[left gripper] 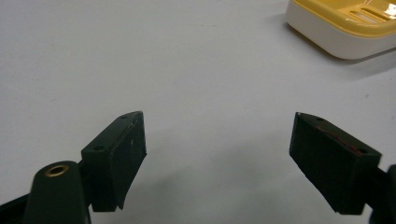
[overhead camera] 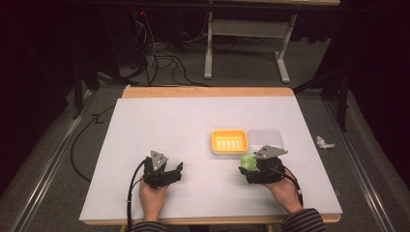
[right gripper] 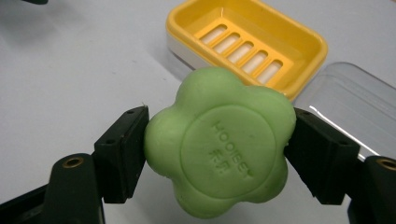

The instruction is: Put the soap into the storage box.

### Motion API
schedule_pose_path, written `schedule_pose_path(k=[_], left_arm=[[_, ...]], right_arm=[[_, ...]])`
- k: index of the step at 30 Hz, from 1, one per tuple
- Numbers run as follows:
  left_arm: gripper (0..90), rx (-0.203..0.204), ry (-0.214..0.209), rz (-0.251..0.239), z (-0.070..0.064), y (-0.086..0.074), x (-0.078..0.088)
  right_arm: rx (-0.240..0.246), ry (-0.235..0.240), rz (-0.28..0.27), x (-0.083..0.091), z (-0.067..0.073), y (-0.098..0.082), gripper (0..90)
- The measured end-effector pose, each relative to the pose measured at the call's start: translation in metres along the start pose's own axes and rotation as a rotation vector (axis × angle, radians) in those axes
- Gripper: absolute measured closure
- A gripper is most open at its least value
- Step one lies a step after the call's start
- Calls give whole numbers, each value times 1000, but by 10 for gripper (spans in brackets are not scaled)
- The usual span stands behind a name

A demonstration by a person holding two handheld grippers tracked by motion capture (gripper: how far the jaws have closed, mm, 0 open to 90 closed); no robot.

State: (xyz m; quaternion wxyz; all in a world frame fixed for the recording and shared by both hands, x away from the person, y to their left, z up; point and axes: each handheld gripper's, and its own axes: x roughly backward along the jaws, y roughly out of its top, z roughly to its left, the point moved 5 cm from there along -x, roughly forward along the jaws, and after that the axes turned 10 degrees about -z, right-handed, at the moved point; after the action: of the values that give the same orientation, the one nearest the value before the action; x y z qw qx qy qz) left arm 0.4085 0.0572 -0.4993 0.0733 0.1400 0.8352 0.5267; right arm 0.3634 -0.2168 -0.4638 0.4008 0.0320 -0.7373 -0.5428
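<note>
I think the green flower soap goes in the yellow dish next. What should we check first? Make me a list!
1. Soap held firmly: ok. The right gripper has both jaws pressed on the sides of the green soap.
2. Dish empty: ok. The yellow soap dish has nothing on its slotted tray.
3. Lid out of the way: ok. The clear lid lies beside the dish, not on it.
4. Path clear: ok. Only bare white table lies between soap and dish.
5. Other gripper clear: ok. The left gripper is open, empty, and off to the side.
6. Soap slippery or wet: cannot tell.
</note>
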Motion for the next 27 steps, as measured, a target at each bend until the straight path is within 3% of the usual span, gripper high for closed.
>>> schedule_pose_path(k=[14, 27], left_arm=[[193, -1, 1, 4, 0, 0, 0], [193, 1, 0, 7, 1, 0, 0]], right_arm=[[29, 30, -20, 0, -8, 30, 271], [26, 63, -3, -27, -16, 52, 272]])
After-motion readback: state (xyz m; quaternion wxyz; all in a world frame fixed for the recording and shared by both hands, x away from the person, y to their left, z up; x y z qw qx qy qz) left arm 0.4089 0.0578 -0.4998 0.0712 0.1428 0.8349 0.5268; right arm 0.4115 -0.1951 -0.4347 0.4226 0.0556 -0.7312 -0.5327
